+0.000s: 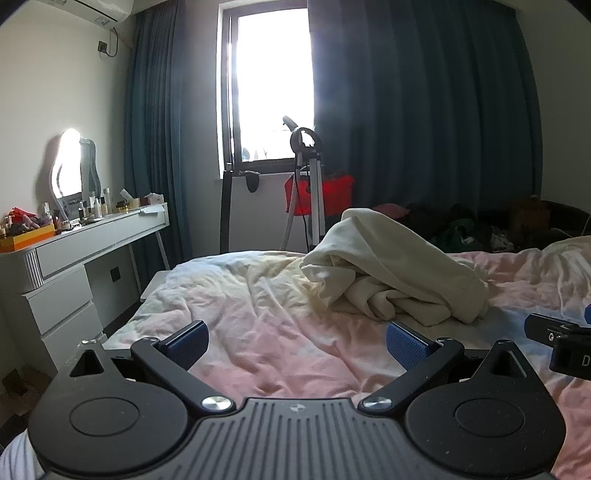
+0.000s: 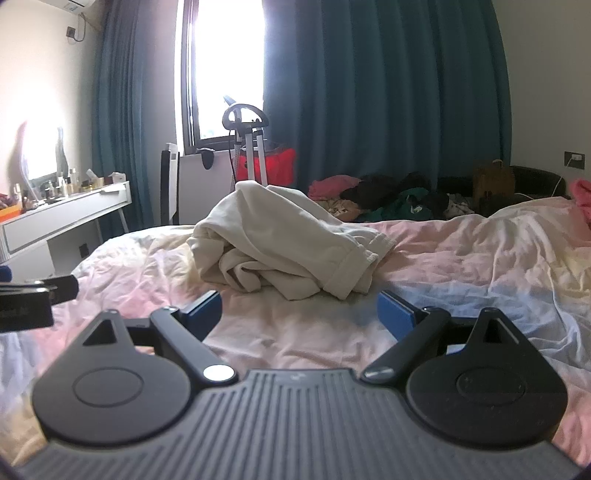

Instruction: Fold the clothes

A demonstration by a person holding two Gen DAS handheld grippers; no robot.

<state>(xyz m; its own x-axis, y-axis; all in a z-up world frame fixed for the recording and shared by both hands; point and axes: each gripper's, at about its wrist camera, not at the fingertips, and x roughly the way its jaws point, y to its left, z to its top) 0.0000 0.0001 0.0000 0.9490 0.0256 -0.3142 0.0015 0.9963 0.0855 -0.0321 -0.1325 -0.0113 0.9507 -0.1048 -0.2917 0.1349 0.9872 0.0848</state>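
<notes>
Fingers (image 1: 406, 341) on both the left gripper (image 1: 297, 345) and right gripper (image 2: 299, 314) stand wide, empty. Ahead, a crumpled cream garment (image 2: 284, 236) lies on the bed (image 2: 480, 266), its shape hidden in folds.

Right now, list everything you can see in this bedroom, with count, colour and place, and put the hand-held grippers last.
sweatshirt: one, cream, crumpled in a heap mid-bed
bedsheet: one, pink and pale yellow, wrinkled, covering the bed
curtains: dark blue, either side of the window
window: one, bright, back wall
garment steamer: one, silver pole, below the window
red bag: one, behind the steamer
dressing table: one, white, left wall, bottles on top
mirror: one, on the dressing table
clothes pile: pink, black, green, beyond the bed
air conditioner: one, white, top left
left hand-held gripper: black, blue pads, open, empty
right hand-held gripper: same, open, empty
</notes>
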